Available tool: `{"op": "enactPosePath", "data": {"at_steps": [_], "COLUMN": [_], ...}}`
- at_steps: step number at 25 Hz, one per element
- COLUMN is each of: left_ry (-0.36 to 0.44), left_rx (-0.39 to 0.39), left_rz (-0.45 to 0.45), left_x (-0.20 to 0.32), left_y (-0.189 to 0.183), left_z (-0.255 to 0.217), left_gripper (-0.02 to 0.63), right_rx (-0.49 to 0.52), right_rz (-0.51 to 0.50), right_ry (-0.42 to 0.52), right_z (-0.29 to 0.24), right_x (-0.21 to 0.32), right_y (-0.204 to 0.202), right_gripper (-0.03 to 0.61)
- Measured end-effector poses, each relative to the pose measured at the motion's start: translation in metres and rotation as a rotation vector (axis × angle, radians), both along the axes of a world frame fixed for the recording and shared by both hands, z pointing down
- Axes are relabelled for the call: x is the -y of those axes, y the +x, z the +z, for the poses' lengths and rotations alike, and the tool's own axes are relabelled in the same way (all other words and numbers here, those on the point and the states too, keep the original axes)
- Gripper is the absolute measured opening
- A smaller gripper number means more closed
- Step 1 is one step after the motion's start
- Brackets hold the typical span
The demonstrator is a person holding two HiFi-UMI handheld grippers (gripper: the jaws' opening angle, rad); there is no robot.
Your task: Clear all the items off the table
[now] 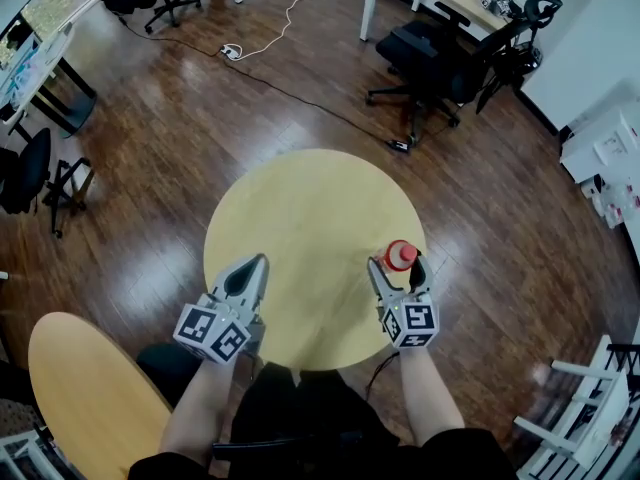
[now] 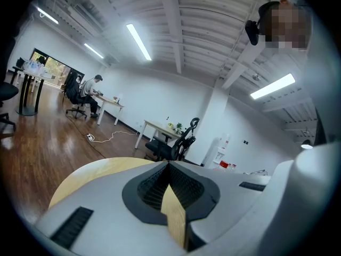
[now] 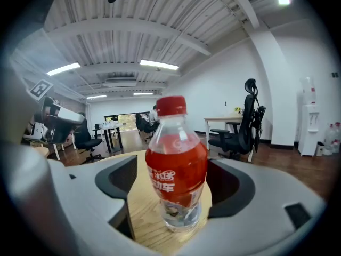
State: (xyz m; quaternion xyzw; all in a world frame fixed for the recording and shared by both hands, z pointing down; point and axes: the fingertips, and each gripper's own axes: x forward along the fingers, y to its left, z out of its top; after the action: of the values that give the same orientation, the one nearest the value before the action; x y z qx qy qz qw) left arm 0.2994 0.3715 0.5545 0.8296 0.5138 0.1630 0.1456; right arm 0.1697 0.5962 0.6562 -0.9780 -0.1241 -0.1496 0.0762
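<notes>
The round table (image 1: 300,208) lies under both forearms, which reach forward nearly level. The left gripper (image 1: 257,263) has its jaws pressed together (nothing between). The right gripper (image 1: 396,271) stands spread around the upright red bottle (image 1: 401,254) near the table's right edge.

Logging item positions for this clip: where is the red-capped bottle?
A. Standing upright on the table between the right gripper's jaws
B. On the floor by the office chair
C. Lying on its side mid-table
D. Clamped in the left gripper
A: the bottle stands upright on the round table between the jaws of the right gripper, which stand apart around it, with bare wood showing beside it.
</notes>
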Motion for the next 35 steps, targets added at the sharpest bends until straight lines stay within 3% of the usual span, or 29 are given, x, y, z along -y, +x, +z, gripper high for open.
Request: {"op": "enactPosePath", "data": {"at_steps": [6,12,14,17,20,27,35], "left_ry": [-0.066,-0.150,-0.174,-0.197,-0.198,-0.209,-0.193], "left_rx": [-0.041,-0.125,-0.175,-0.235,-0.251,-0.281,-0.353], "left_rz": [-0.034,-0.066,-0.078,-0.099,-0.143,-0.173,-0.134], "left_x": [0.027,0.050,0.064,0.092,0.125,0.171,0.171], "left_y": [-0.001,0.001,0.000,-0.001,0.001,-0.005,-0.023], "left_z": [-0.025,-0.068,-0.088,-0.115,-0.124,-0.131,-0.145], "left_gripper": [0.002,0.002,0.002,0.002,0.002,0.002,0.002], "right_rx": [-0.074,-0.231,-0.298,-0.365,-0.367,-0.376,-0.387], "right_rz": [0.011,0.144,0.162,0.177,0.187,0.139,0.073], "right_ry": [-0.052,-0.122,-0.130,-0.139,-0.152,-0.152,-0.179], "right_z": [-0.047,-0.131,-0.157,-0.187,-0.199,-0.205,-0.218], "right_x": [0.003,-0.001,0.012,0.034,0.058,0.105,0.123], "right_y": [-0.022,-0.045,-0.047,-0.048,-0.047,-0.042,-0.027], "right_gripper": [0.413,0.393,0.338,0.171,0.006,0.003,0.003]}}
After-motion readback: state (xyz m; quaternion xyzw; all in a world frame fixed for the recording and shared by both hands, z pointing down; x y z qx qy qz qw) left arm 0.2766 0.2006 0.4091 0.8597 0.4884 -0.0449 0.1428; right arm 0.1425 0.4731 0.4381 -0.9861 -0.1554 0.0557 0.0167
